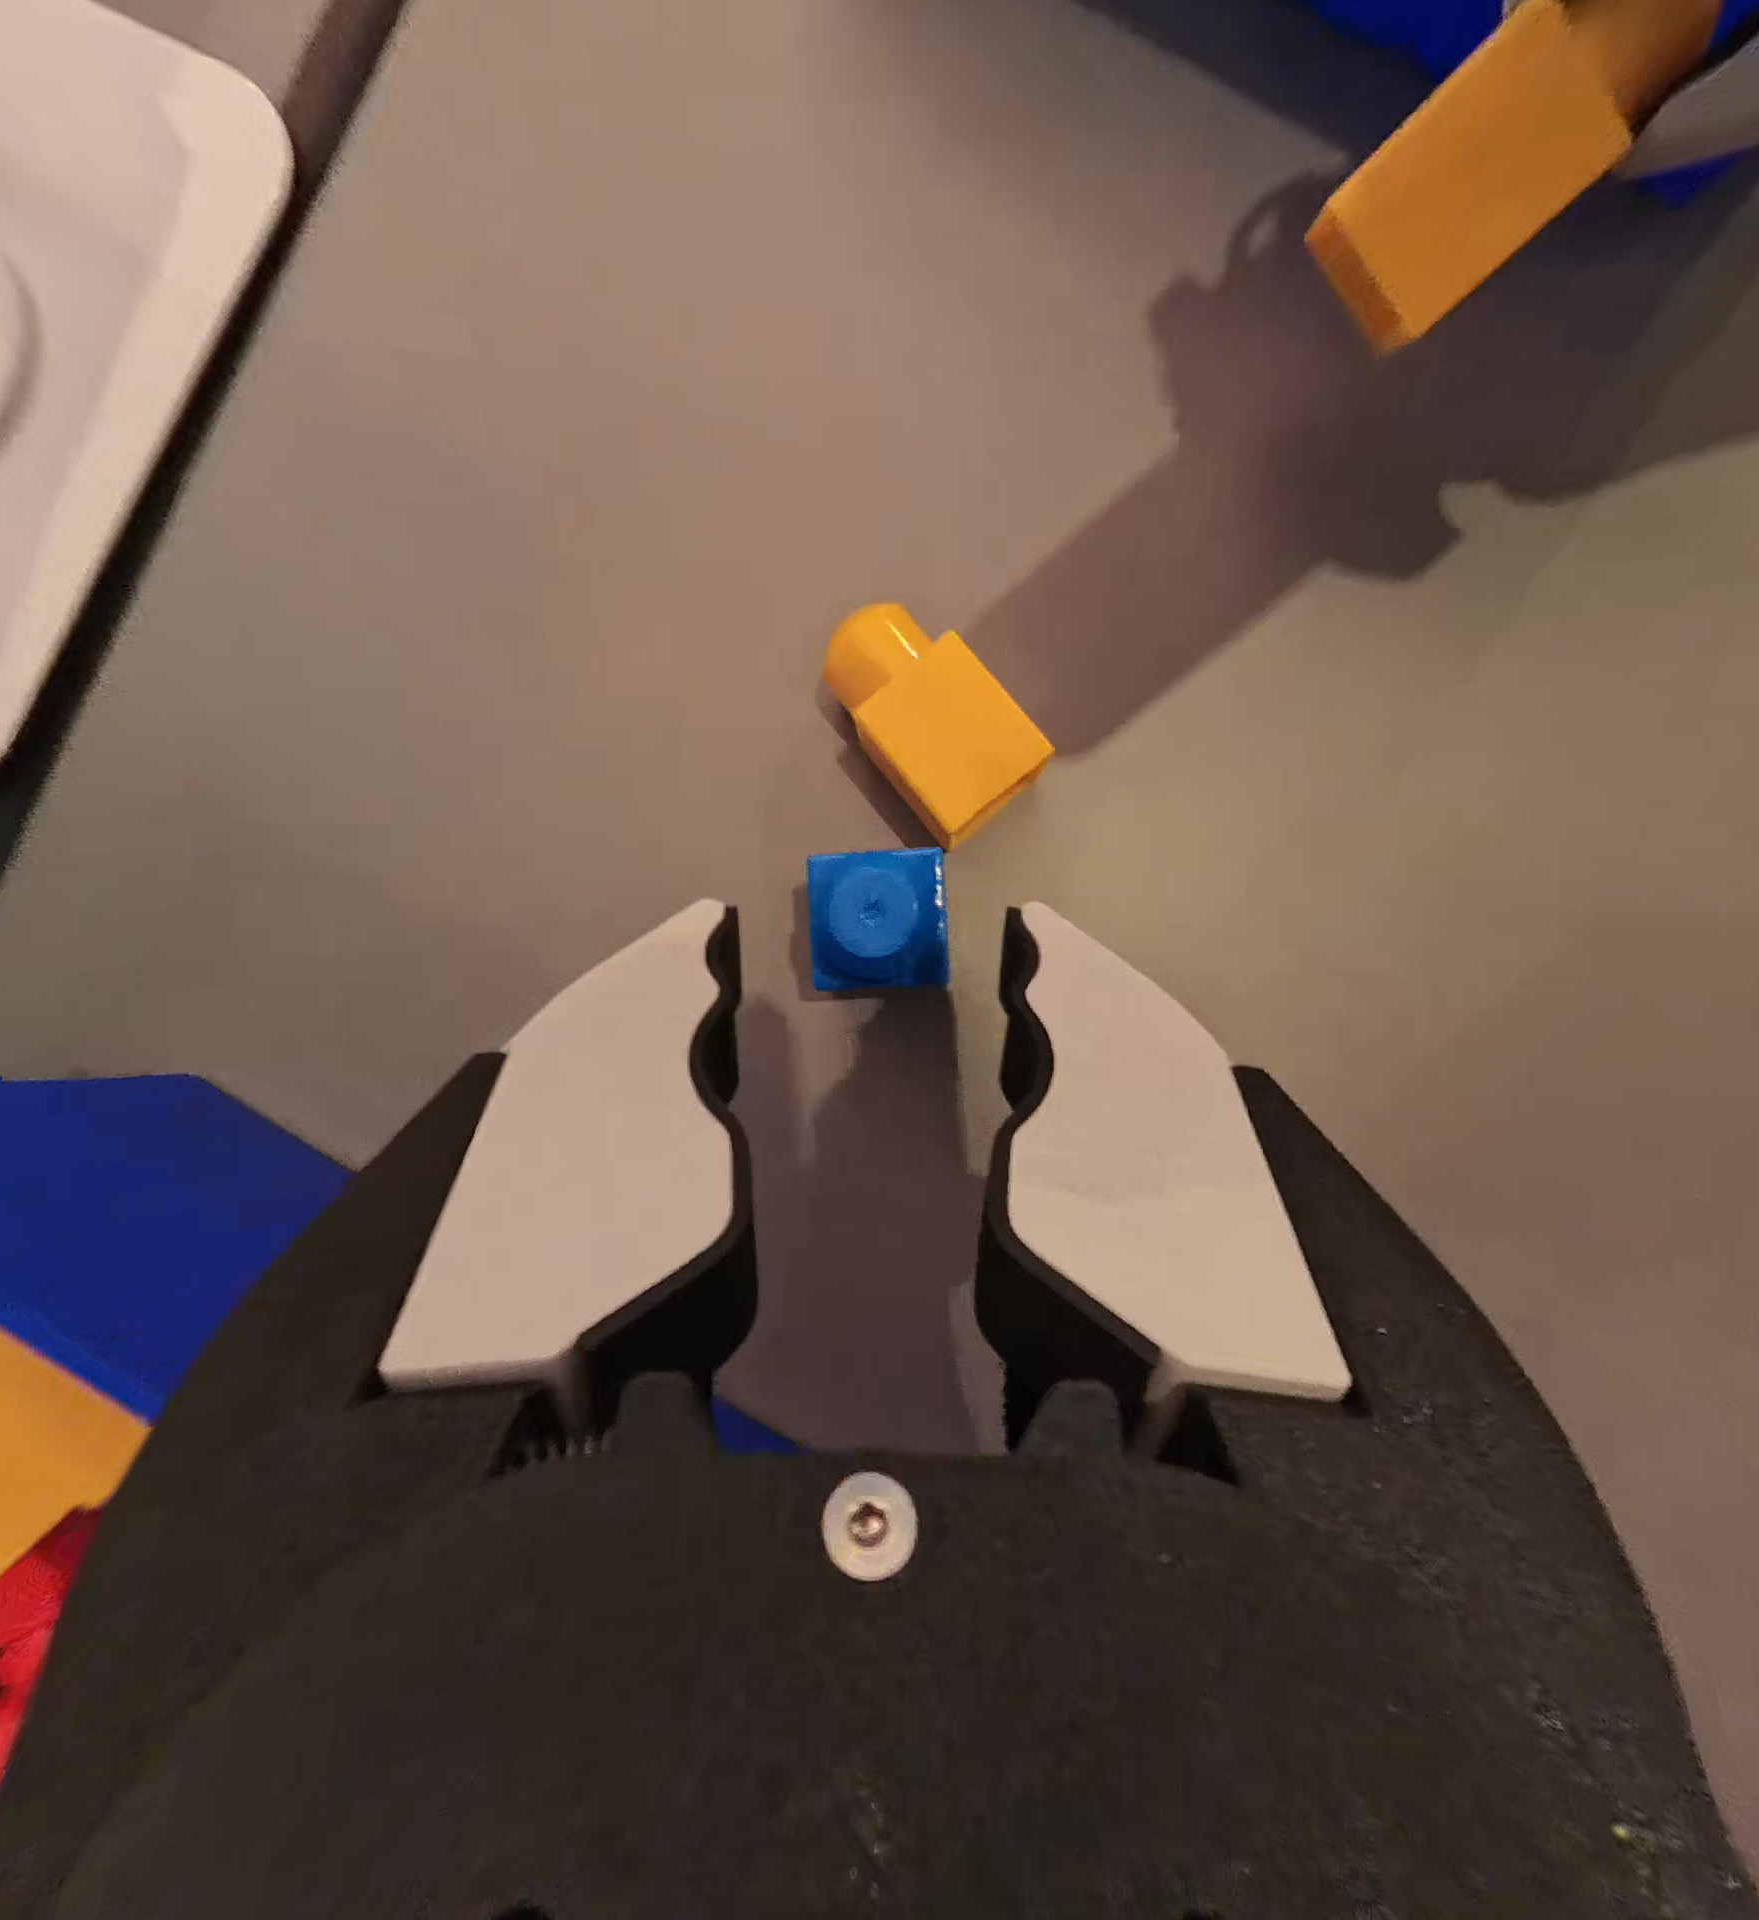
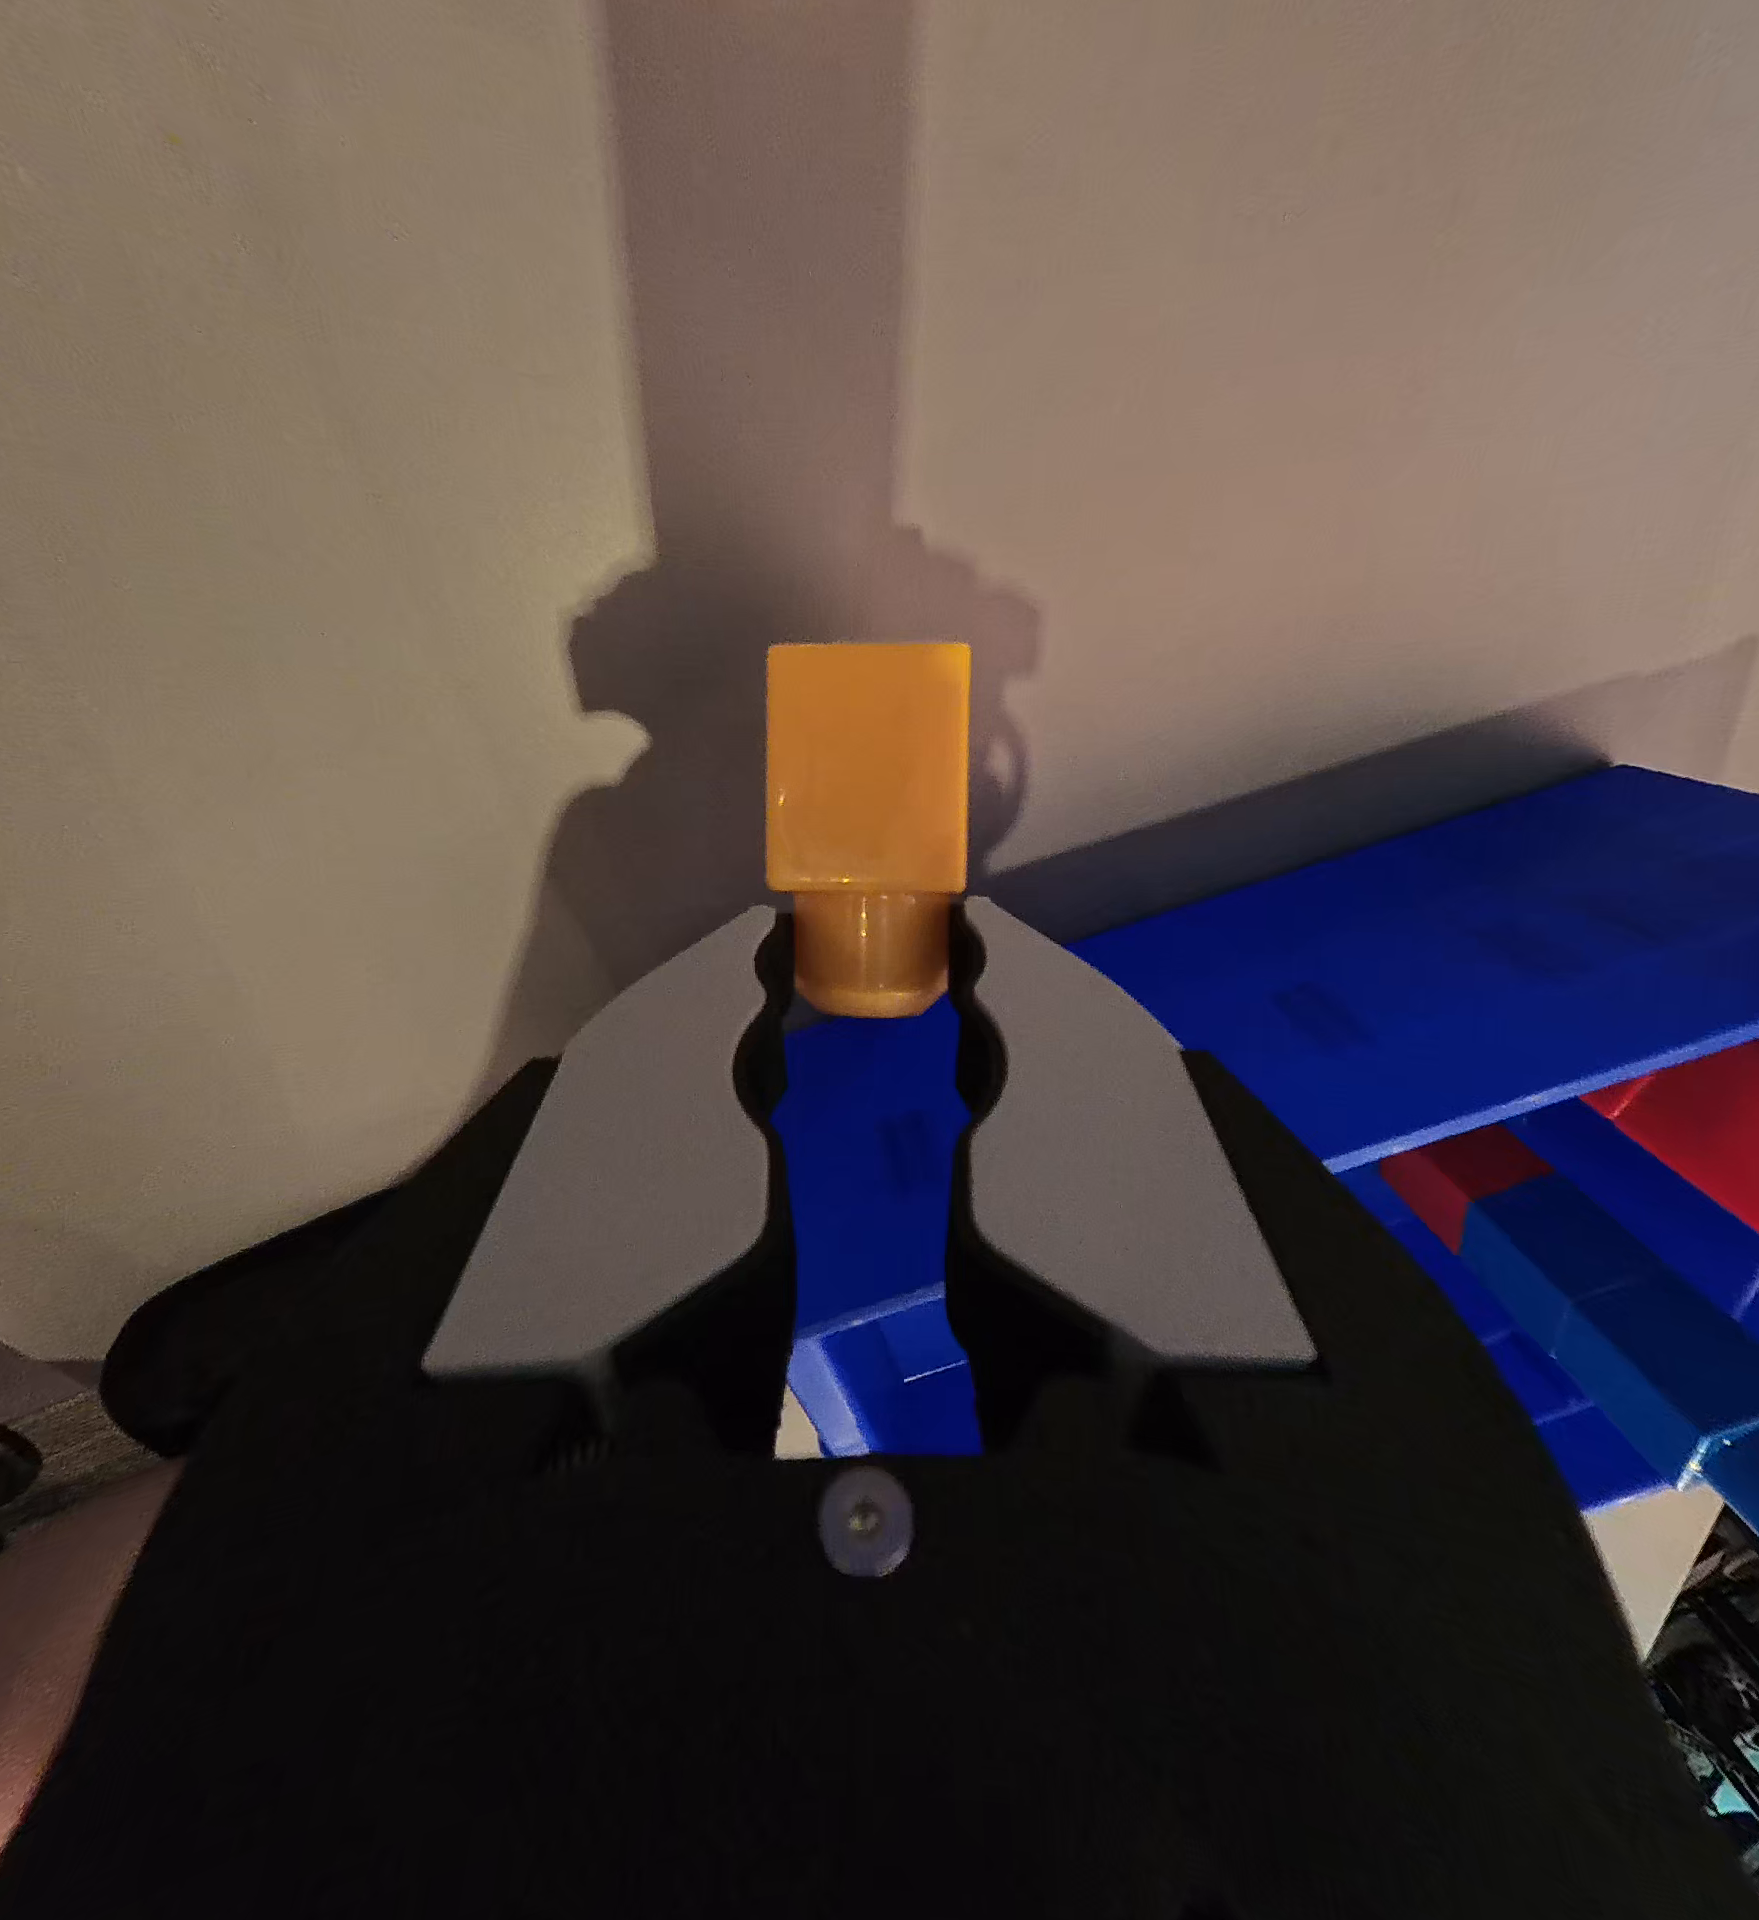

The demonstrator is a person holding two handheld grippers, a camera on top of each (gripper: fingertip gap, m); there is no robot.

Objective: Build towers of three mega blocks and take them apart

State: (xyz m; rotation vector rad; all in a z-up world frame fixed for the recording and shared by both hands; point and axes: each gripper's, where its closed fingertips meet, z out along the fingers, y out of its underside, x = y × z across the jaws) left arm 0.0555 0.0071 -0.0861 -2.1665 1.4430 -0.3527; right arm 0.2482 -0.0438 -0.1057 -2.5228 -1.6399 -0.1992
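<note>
Your left gripper (image 1: 870, 914) gapes above small blue plastic block (image 1: 877, 920), mid-tabletop, pads clear. Right gripper (image 2: 867, 920) pinches yellow plastic block (image 2: 867, 769) by stud. Likely stacking step: seat yellow onto blue stud squarely.

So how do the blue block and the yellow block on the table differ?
The blue block stands upright, stud toward the camera; the yellow block lies on its side, stud pointing away. The blue one sits between the open left gripper's fingers, untouched; the yellow one lies beyond them. Both are single-stud blocks resting on the grey table.
</note>
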